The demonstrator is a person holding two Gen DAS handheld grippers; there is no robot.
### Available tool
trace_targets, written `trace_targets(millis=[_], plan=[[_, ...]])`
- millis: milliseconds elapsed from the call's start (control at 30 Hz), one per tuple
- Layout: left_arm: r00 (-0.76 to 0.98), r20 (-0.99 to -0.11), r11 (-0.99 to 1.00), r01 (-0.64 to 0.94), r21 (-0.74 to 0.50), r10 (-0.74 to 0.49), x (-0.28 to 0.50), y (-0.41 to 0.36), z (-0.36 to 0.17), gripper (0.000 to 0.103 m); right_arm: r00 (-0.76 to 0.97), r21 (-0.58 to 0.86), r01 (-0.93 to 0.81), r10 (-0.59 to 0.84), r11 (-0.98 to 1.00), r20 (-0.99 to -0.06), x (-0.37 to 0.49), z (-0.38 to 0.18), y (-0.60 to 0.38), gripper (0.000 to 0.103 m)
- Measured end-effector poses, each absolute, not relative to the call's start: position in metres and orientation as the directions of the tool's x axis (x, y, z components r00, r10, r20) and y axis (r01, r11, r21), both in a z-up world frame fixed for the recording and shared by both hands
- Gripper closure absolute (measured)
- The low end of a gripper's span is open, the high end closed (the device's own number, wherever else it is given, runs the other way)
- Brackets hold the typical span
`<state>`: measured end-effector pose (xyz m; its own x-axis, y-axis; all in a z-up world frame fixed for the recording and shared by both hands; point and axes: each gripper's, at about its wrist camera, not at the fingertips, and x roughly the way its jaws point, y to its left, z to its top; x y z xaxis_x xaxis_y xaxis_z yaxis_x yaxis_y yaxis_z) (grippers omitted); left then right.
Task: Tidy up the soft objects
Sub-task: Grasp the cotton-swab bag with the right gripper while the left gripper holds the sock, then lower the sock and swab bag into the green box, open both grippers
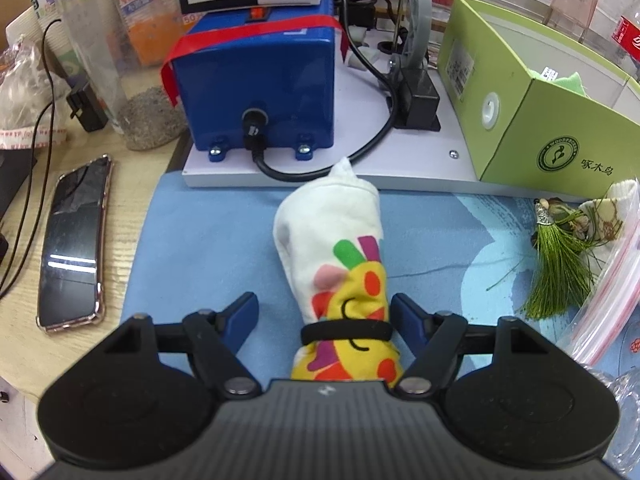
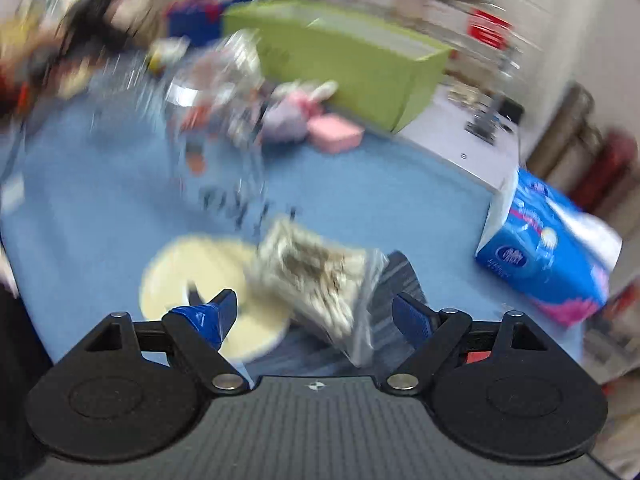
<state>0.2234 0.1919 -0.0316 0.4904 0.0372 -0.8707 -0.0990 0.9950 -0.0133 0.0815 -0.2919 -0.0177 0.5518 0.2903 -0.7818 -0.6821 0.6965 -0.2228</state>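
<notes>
A: Left tool [image 1: 324, 312] — fingers spread apart, straddling the rolled sock bundle [image 1: 340, 272]. Bundle lay on the blue mat [image 1: 208, 240], white end pointing far, printed end near, a black band [image 1: 344, 330] cinching it. Right finger looked to touch the cloth, left finger stood clear. No clamp.

B: Why so wide?

A: Likely so the fingers could pass either side of the thick banded part, the firmest spot to grip. The green box [image 1: 560, 128] sat far right, open-topped, probably the destination.

B: Right tool [image 2: 314, 312]?

A: Heavily blurred view. Fingers apart, nothing clamped. A clear bag with patterned fabric [image 2: 316, 280] lay between and just beyond them, over a pale disc [image 2: 192, 272]. A pink soft toy [image 2: 296, 112] lay by the green box.
</notes>
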Motion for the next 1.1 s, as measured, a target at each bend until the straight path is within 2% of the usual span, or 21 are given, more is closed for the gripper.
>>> trace_targets(millis=[67, 233, 367, 600, 733, 867, 1100], plan=[[0.490, -0.870, 0.994, -0.109, -0.009, 0.046, 0.224, 0.192, -0.032, 0.029, 0.567, -0.292, -0.702, 0.261, 0.650, -0.782, 0.084, -0.019, -0.286, 0.031], [0.489, -0.870, 0.991, -0.133, -0.006, 0.060, 0.226, 0.188, -0.033, 0.029, 0.547, -0.318, -0.755, 0.282, 0.574, -0.788, 0.113, -0.032, -0.268, 0.031], [0.487, -0.871, 0.991, -0.131, 0.001, 0.065, 0.228, 0.186, -0.033, 0.028, 0.563, -0.163, -0.622, 0.293, 0.766, -0.773, 0.157, -0.037, -0.274, 0.031], [0.496, -0.866, 0.994, -0.110, 0.011, 0.065, 0.227, 0.182, -0.033, 0.028, 0.512, -0.004, -0.627, 0.408, 0.779, -0.755, 0.170, -0.049, -0.288, 0.030], [0.495, -0.869, 0.993, -0.109, -0.044, 0.015, 0.224, 0.180, -0.032, 0.028, 0.573, -0.016, -0.597, 0.412, 0.802, -0.709, 0.158, -0.055, -0.290, 0.028], [0.505, -0.862, 0.994, -0.108, -0.004, 0.051, 0.221, 0.170, -0.035, 0.027, 0.603, -0.015, -0.553, 0.388, 0.833, -0.697, 0.153, -0.056, -0.290, 0.027], [0.514, -0.857, 0.993, -0.115, -0.020, 0.042, 0.213, 0.180, -0.035, 0.027, 0.635, -0.014, -0.512, 0.367, 0.859, -0.680, 0.150, -0.059, -0.290, 0.024]])
